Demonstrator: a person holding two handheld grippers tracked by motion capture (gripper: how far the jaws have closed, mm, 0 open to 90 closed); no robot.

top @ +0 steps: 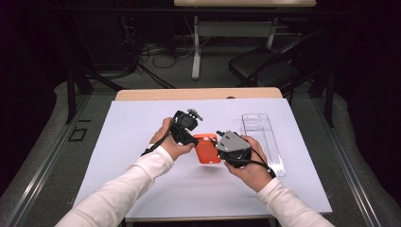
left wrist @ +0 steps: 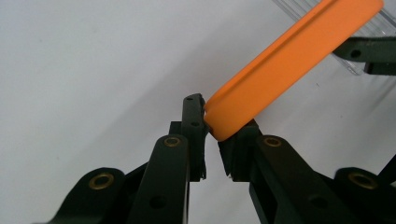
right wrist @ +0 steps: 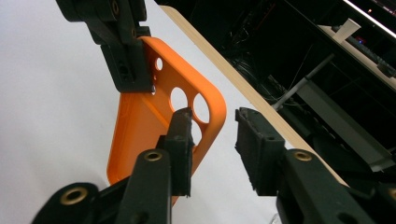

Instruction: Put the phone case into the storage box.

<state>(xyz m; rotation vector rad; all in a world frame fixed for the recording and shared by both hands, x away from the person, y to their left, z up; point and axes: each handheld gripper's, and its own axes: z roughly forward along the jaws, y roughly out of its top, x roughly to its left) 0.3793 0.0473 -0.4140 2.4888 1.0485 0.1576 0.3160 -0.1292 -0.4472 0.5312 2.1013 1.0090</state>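
Observation:
An orange phone case [top: 208, 149] with round camera holes is held above the white table cover [top: 142, 179], between my two grippers. My left gripper [top: 194, 139] is shut on one corner of it; in the left gripper view the jaws [left wrist: 212, 135] pinch the rim of the case [left wrist: 289, 56]. In the right gripper view my right gripper [right wrist: 212, 126] stands open at the case's [right wrist: 140, 130] holed corner, and nothing is clamped between its jaws. The left gripper [right wrist: 133, 77] grips the case's far edge there. From above, the right gripper [top: 219, 143] sits at the case's right side.
A clear plastic package [top: 262, 137] lies flat on the cover to the right of the hands. The table's wooden far edge [top: 198, 93] runs behind it. Beyond are a dark chair [top: 265, 66], table legs and cables on the floor.

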